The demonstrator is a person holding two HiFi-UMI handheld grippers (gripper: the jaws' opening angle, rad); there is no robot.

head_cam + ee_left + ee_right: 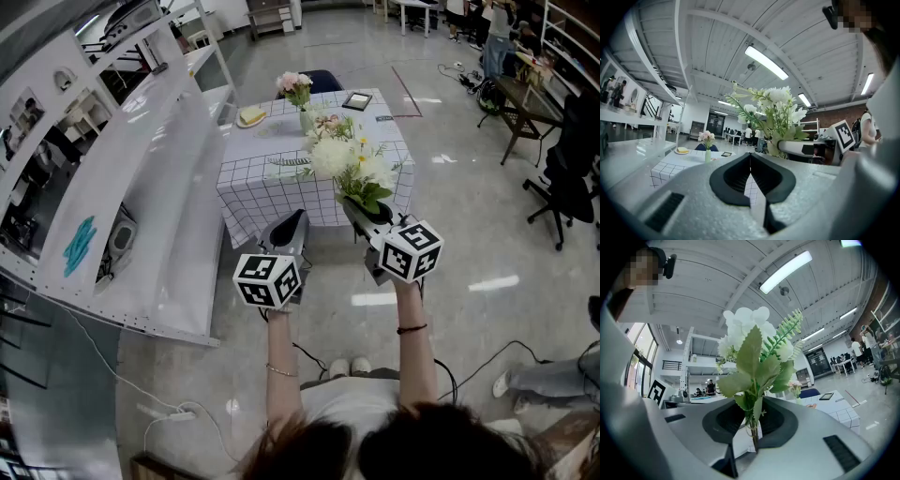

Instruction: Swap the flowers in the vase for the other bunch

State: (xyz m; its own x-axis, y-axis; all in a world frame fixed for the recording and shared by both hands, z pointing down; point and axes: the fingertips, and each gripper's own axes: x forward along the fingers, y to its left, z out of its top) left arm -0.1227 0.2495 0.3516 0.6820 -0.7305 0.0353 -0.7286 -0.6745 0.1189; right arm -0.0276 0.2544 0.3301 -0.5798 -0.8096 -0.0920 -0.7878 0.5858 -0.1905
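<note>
A bunch of white flowers with green leaves (352, 164) stands upright in my right gripper (351, 210), which is shut on its stems (753, 427), level in front of the table. On the checked tablecloth (253, 183) a pale green vase (306, 120) holds pink flowers (296, 84). The left gripper view also shows the pink flowers (707, 137) far off. To the left of the bunch my left gripper (298, 219) is shut with nothing in it, its pads (749, 174) meeting. The white bunch (774, 110) shows to its right.
A plate with something yellow (251, 116) and a dark tablet (356, 100) lie on the table, with a blue chair (321, 79) behind it. A long white structure (155, 197) runs along the left. A black office chair (570, 173) and a desk stand at right.
</note>
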